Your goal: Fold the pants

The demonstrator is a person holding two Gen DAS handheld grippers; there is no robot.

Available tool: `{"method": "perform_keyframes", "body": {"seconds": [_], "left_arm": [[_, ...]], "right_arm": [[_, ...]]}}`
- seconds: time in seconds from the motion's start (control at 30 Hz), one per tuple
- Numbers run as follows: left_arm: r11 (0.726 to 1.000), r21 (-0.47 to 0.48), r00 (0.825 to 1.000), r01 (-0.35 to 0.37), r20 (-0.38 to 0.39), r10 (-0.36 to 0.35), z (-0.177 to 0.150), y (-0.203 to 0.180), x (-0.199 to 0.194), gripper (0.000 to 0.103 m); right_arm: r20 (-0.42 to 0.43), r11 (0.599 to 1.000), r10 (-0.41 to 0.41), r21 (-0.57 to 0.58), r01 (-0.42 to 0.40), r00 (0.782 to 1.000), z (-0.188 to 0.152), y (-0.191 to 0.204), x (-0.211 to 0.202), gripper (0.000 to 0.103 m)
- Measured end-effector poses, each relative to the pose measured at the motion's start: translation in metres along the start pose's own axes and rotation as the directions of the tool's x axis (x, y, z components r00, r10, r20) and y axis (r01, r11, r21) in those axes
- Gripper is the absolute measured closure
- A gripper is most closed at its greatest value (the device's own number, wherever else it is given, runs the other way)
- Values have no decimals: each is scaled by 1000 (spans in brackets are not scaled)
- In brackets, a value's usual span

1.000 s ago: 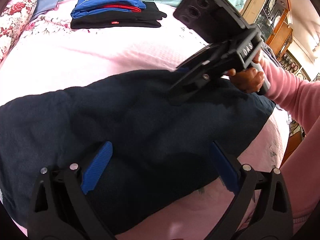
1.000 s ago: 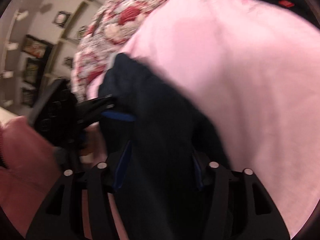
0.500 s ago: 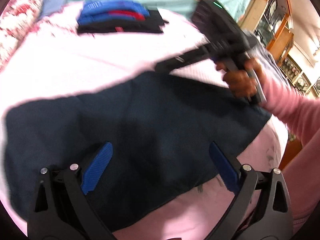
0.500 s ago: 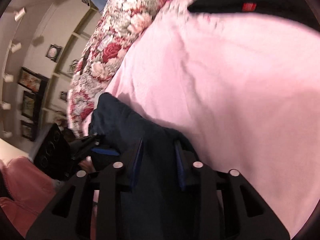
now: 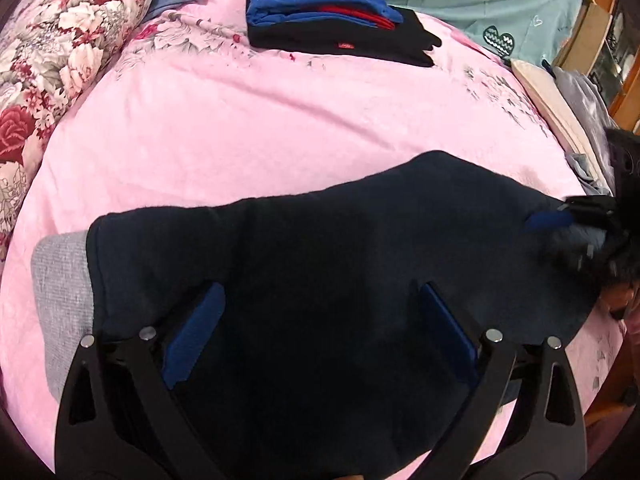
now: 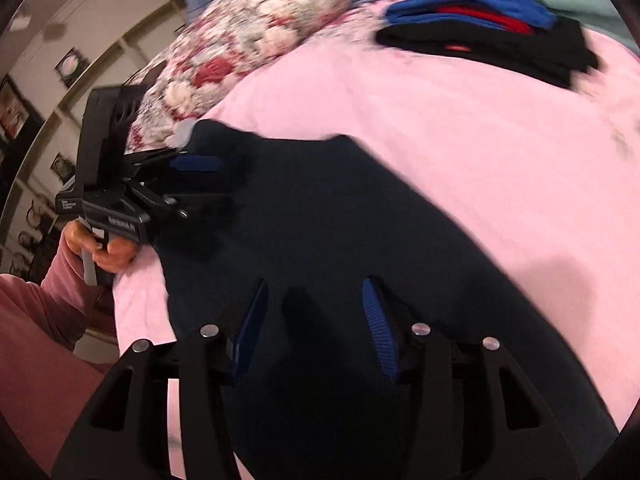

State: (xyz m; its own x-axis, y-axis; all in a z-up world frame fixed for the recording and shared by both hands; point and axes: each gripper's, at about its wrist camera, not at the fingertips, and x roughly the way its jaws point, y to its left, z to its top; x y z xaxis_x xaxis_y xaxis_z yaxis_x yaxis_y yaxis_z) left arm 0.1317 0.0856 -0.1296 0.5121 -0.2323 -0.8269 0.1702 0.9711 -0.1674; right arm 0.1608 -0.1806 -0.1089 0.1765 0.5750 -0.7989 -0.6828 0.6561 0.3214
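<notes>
My left gripper (image 5: 320, 332) hangs over the dark navy fleece pants (image 5: 340, 264), which lie spread across the pink quilted bedspread (image 5: 280, 120). Its blue-padded fingers (image 5: 192, 336) stand wide apart, with cloth visible between them and nothing clamped. A grey ribbed band (image 5: 60, 304) shows at the left end of the pants.

My right gripper (image 6: 312, 320) sits over the opposite end of the same garment. Its fingers (image 6: 378, 332) are parted too — a narrower gap than on the left — and I see fabric below them but no grip on it. In the left wrist view this gripper appears at the far right edge, blurred.

At the far side of the bedspread rests a stack of folded blue, red and black clothes (image 5: 336, 24). A floral red-and-white pillow (image 5: 60, 48) lies along the left.
</notes>
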Motion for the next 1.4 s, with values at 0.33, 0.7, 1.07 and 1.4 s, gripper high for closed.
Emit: {"method": "perform_keyframes", "body": {"seconds": [0.33, 0.7, 1.07, 1.4], "left_arm": [[999, -26, 999, -43, 13, 43, 9, -7, -7, 4], [991, 125, 999, -48, -17, 51, -28, -51, -5, 3], [977, 195, 992, 81, 82, -98, -3, -117, -48, 4], [920, 277, 961, 276, -89, -261, -12, -192, 8, 4]], "right_arm": [[62, 841, -453, 361, 403, 889, -137, -134, -160, 51], [38, 820, -516, 310, 480, 856, -179, -76, -150, 47], [303, 526, -486, 851, -2, 820, -268, -112, -253, 47], [190, 326, -444, 945, -40, 875, -276, -110, -228, 47]]}}
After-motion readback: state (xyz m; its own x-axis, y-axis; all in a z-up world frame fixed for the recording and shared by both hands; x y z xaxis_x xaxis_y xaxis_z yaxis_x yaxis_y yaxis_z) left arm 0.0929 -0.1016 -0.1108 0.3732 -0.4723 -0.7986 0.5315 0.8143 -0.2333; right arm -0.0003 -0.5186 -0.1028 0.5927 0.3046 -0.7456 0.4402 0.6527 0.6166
